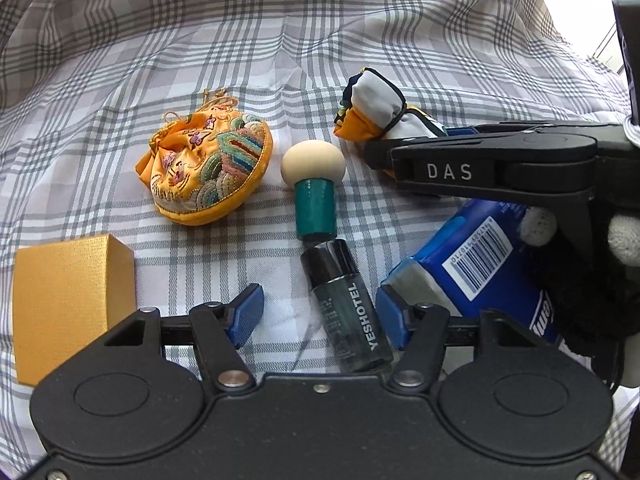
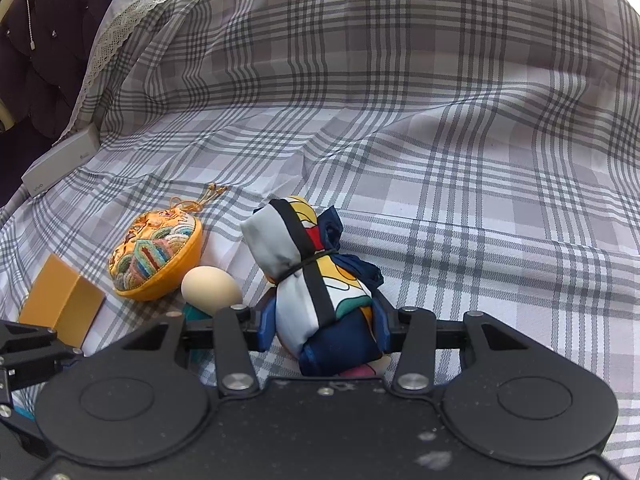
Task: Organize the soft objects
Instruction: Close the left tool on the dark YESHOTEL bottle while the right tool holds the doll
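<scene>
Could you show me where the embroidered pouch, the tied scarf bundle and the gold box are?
Pouch [image 1: 208, 168]: left wrist view, embroidered face.
Scarf bundle [image 2: 316, 280]: right wrist view, middle, below its tie.
Gold box [image 1: 68, 304]: left wrist view, top face.

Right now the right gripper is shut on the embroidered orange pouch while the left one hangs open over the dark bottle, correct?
Not quite. The right gripper is shut on the rolled scarf bundle, as the right wrist view shows; the embroidered orange pouch lies free beside it. The left gripper does hang open over the dark bottle.
</scene>
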### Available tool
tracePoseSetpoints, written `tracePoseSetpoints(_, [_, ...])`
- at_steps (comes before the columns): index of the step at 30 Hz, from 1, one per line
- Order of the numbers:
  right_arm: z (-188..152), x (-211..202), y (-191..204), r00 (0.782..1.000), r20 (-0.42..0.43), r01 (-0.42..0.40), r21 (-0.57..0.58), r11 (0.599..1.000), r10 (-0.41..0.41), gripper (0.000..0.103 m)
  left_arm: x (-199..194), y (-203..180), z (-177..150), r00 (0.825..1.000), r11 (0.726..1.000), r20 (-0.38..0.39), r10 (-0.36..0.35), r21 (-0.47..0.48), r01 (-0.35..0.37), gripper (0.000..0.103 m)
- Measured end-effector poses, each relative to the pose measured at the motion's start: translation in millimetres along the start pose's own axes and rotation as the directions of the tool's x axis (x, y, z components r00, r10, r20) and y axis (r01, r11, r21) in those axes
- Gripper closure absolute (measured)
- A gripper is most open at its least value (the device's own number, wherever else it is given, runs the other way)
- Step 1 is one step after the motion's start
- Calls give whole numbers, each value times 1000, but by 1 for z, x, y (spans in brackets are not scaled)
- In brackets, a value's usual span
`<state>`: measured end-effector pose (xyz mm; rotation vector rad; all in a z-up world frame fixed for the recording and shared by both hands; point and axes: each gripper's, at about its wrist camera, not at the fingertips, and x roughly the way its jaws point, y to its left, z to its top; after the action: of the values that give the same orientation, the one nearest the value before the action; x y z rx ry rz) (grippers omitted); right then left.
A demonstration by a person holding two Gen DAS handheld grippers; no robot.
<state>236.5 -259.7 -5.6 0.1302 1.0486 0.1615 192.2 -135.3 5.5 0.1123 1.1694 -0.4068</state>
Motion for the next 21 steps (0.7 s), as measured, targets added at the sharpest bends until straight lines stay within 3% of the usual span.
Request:
tracePoseSetpoints(3, [0, 1, 0, 1000, -3, 1, 0, 1000, -1, 58, 3, -4, 1, 999, 999, 5, 32, 23, -32, 44])
tracePoseSetpoints(15, [1, 3, -1, 1000, -14, 3, 6, 1000, -3, 57, 7, -1, 8, 999, 997, -12, 34, 65, -33, 36])
tracePoseSetpoints(20, [1, 2, -1, 1000, -13, -1, 9, 1000, 1, 57, 4, 1, 6, 1000, 999, 10, 23, 48, -23, 38])
tracePoseSetpoints(21, [1, 2, -1, 1000, -12, 0, 7, 1000, 0, 57, 3, 2, 5, 1000, 999, 20, 20, 42, -21, 44])
